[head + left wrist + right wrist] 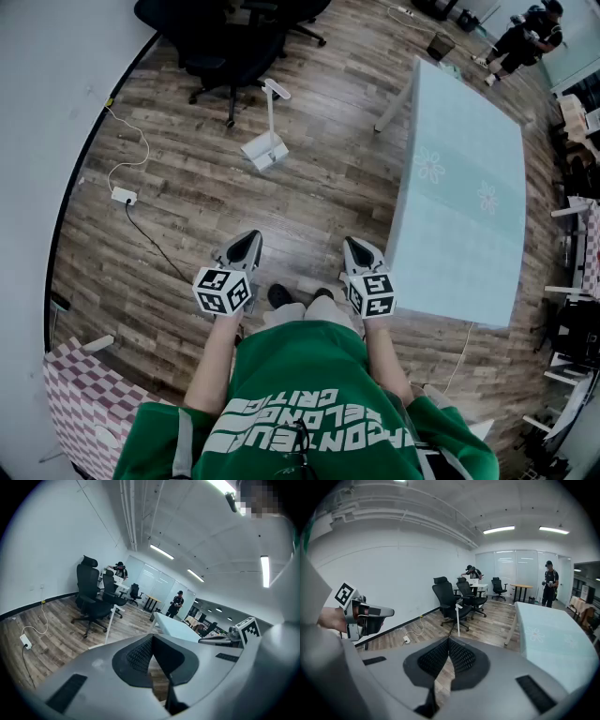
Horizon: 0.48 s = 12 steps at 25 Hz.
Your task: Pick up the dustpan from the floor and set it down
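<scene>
Both pairs of tongs are pressed together at their tips and pinch nothing: the left tongs and the right tongs hang side by side over the brown wood-plank floor, each carrying a cube with black-and-white square markers. The white long-handled plastic dustpan stands upright on that floor ahead of them, well apart from both, with its thin handle rising towards the top of the head view. Behind it is a cluster of black swivel office chairs. To its right, close to the right tongs, stands the long pale blue table printed with 2 white flower shapes, 1 white leg showing at its far corner. Left of the dustpan a white power strip lies by the curved white wall, its cables trailing across the planks. A pink-and-white checked cloth shows at the lower left. A person in dark clothes stands at the far end of the room. The wearer's green shirt bears white block lettering, upside down here and not surely readable.
</scene>
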Tool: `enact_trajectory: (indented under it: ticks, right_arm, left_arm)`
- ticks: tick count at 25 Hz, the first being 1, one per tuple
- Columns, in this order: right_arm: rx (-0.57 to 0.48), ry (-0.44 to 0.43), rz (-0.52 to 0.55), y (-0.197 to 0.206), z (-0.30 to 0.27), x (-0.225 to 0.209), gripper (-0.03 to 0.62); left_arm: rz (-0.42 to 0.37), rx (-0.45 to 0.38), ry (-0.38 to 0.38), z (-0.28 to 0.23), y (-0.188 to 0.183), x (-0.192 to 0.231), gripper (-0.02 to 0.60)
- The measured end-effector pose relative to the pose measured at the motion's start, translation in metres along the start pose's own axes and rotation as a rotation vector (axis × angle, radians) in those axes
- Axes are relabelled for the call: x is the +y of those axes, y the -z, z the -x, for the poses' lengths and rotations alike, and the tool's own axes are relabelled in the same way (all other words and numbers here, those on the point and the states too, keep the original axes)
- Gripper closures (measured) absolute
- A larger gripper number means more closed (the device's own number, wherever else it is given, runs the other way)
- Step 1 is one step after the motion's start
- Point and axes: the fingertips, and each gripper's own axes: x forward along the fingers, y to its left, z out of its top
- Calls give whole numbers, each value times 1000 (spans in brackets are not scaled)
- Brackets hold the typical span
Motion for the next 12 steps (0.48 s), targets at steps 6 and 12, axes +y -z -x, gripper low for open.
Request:
enact_trajectory:
  ticks: [6,12]
  right_arm:
    - [-3,10,-5,5,2,-1,585]
    - [-18,28,-14,1,0,-1,585]
  left_arm:
    - [-9,1,1,2,4,1,580]
    - [-21,-3,-2,7,-3,9,580]
